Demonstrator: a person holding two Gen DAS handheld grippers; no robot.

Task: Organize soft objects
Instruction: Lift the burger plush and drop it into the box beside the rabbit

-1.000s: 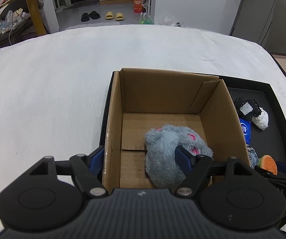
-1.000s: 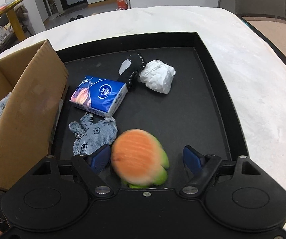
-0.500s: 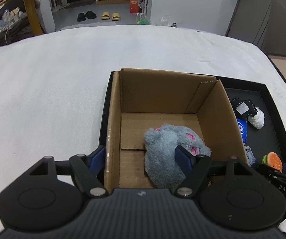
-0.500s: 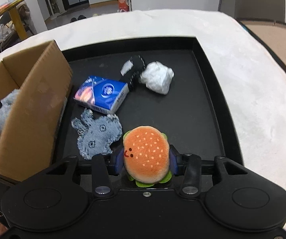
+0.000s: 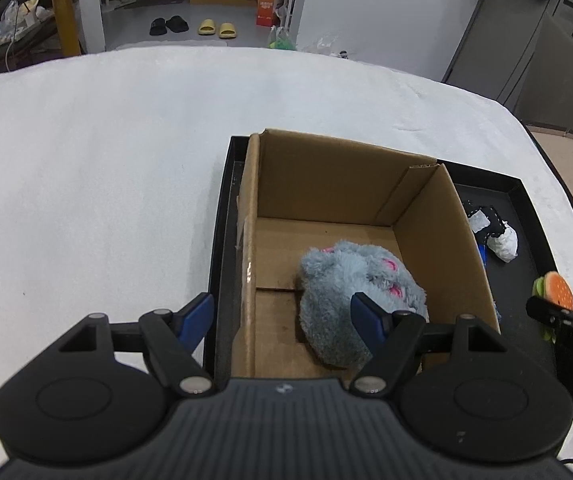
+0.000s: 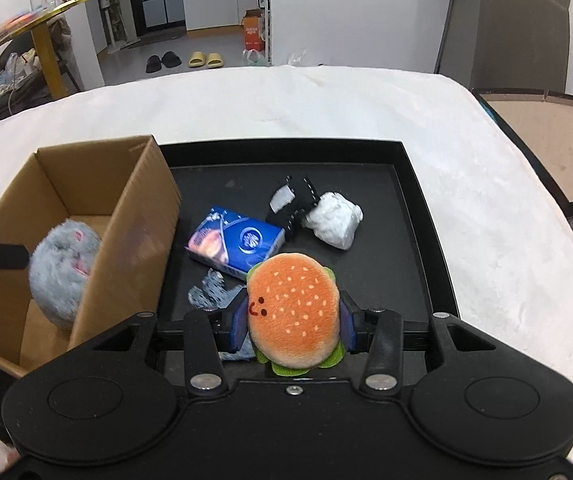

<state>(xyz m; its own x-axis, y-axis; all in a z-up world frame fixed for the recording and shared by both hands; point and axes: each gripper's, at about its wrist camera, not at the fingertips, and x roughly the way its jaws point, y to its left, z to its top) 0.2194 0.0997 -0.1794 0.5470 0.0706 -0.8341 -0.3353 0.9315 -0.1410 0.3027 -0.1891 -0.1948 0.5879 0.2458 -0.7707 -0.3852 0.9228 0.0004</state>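
Observation:
My right gripper point(image 6: 292, 322) is shut on a plush hamburger point(image 6: 292, 308) and holds it above the black tray point(image 6: 426, 216); the burger also shows at the right of the left wrist view point(image 5: 554, 292). My left gripper point(image 5: 282, 318) is open over the near left corner of the cardboard box point(image 5: 438, 240), straddling its left wall. A grey fluffy plush point(image 5: 354, 284) lies inside the box, also seen in the right wrist view point(image 6: 64, 268). On the tray lie a blue tissue pack point(image 6: 242, 242), a denim scrap point(image 6: 214, 294), a black-and-white cloth point(image 6: 292, 208) and a white wad point(image 6: 336, 220).
The tray and the box point(image 6: 138, 216) sit on a white soft surface point(image 5: 86, 184). A brown board point(image 6: 546, 136) lies off to the right. Furniture and slippers stand on the floor far behind.
My right gripper closed on the hamburger and lifted it up off the tray. My left gripper stayed open and rose a little over the box.

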